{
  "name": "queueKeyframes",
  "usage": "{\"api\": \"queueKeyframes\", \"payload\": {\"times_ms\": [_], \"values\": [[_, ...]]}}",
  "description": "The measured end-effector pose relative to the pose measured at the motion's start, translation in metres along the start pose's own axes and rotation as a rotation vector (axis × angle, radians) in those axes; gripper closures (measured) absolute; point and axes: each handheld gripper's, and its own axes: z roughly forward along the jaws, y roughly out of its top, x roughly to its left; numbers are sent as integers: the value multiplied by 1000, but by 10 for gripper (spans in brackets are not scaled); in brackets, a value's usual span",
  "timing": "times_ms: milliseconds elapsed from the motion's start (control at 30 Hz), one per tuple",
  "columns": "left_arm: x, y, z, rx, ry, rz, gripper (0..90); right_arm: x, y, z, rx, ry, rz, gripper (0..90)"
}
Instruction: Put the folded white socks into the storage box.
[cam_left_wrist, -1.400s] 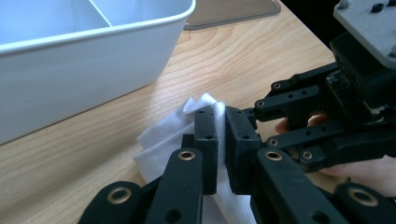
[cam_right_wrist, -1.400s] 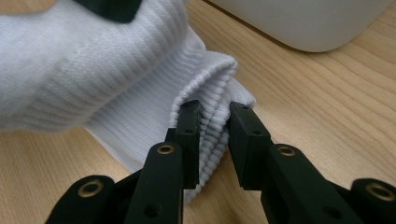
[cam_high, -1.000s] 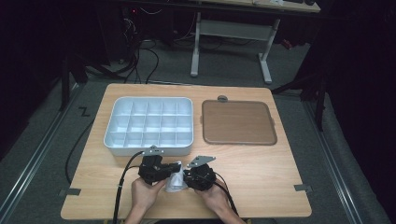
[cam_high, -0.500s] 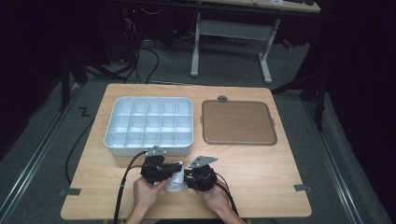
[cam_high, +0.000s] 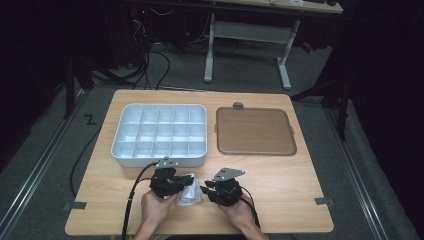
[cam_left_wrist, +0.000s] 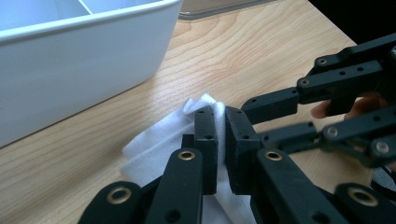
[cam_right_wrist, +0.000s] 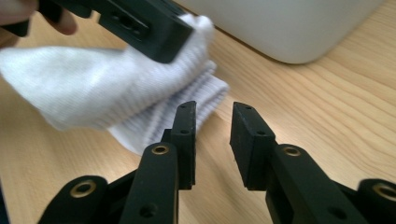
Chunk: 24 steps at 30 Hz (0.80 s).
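A white ribbed sock (cam_high: 190, 196) lies crumpled on the wooden table near its front edge. My left gripper (cam_high: 184, 187) is shut on a fold of the sock (cam_left_wrist: 159, 140), with cloth pinched between its pads (cam_left_wrist: 221, 122). My right gripper (cam_high: 206, 190) sits just right of the sock, facing the left one. Its jaws (cam_right_wrist: 212, 119) stand a little apart with nothing between them and have just been closing. The sock's cuff (cam_right_wrist: 187, 100) lies just ahead of the right gripper's left fingertip, apart from it.
A white compartment tray (cam_high: 159, 158) stands close behind the grippers at the left. A brown flat tray (cam_high: 255, 131) lies to its right. Bare wood (cam_high: 290, 190) stretches to the right of my hands. A cable (cam_high: 131, 200) trails from the left gripper.
My right gripper has drawn back a little to the right, away from the sock. The left gripper and the sock have stayed put.
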Motion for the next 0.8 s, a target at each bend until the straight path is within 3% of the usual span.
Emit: {"api": "queueKeyframes", "payload": {"times_ms": [267, 500, 800], "values": [[-5, -1, 0, -2, -15, -5, 844, 0, -4, 11, 49, -10, -18, 791], [-7, -4, 2, 2, -14, 4, 844, 1, -5, 15, 53, -11, -28, 813], [-10, -15, 12, 1, 14, 71, 845, 3, -6, 19, 68, -13, -44, 853]]}}
